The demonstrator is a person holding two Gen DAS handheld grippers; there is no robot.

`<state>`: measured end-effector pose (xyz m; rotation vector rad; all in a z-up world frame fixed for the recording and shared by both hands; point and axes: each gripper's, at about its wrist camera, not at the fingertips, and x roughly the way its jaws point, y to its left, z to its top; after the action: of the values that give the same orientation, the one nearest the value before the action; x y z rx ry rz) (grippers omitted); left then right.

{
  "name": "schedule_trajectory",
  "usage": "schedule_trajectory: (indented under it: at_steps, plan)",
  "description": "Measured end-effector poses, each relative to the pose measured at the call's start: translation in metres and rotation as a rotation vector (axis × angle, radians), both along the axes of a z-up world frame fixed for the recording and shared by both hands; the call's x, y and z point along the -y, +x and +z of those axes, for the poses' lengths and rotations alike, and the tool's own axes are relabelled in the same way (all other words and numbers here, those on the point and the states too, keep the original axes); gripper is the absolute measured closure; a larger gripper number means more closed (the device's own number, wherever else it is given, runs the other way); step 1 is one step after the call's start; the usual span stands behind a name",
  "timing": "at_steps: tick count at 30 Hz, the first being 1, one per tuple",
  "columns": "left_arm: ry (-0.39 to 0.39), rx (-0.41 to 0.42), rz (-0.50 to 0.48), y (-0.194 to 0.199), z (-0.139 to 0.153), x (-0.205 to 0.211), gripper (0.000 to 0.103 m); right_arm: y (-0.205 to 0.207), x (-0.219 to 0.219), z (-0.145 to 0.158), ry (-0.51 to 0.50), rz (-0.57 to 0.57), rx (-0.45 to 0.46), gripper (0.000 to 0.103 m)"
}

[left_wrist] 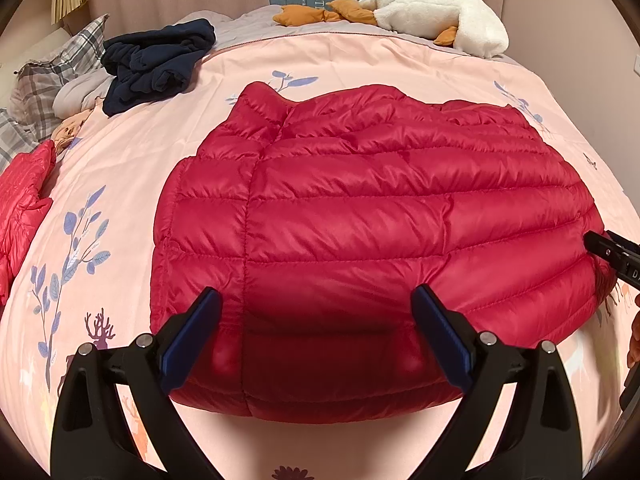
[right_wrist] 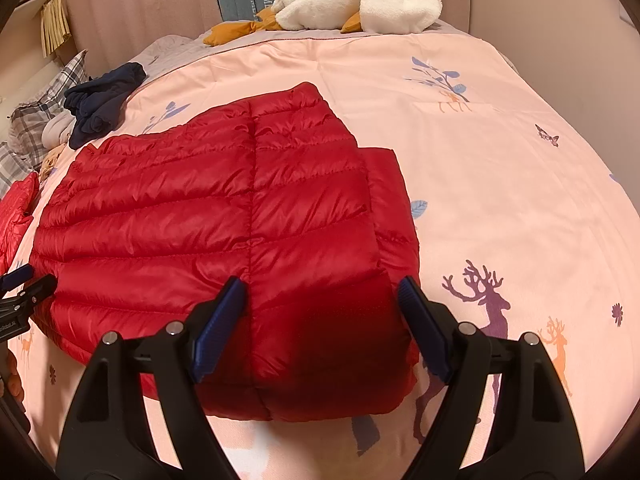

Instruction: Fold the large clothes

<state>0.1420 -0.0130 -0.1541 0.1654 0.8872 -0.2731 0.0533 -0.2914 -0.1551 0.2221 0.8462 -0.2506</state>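
A red quilted down jacket (left_wrist: 360, 208) lies flat on the pink bedspread (left_wrist: 120, 184), its sleeves folded in and its collar pointing away from me. My left gripper (left_wrist: 316, 300) hovers open over the jacket's near left hem, with nothing pinched between its blue pads (left_wrist: 192, 336). In the right wrist view the same jacket (right_wrist: 208, 220) fills the middle, and my right gripper (right_wrist: 322, 284) stands open over its near right corner. Each gripper shows at the edge of the other's view: the right gripper (left_wrist: 612, 252) and the left gripper (right_wrist: 24, 292).
A dark navy garment (left_wrist: 156, 64) lies crumpled at the back left beside a plaid pillow (left_wrist: 52, 68). A white plush goose (left_wrist: 432, 12) rests by the headboard. Another red garment (left_wrist: 20, 208) lies at the left edge. Bare bedspread (right_wrist: 520, 184) stretches to the jacket's right.
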Motion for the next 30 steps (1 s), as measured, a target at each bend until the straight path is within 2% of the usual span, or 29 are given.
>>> schedule_trajectory:
  at_steps: [30]
  plan:
    - [0.005, -0.006, 0.012, -0.001, -0.001, -0.013, 0.006, -0.002, 0.003, 0.000, 0.003, -0.002, -0.001, 0.022]
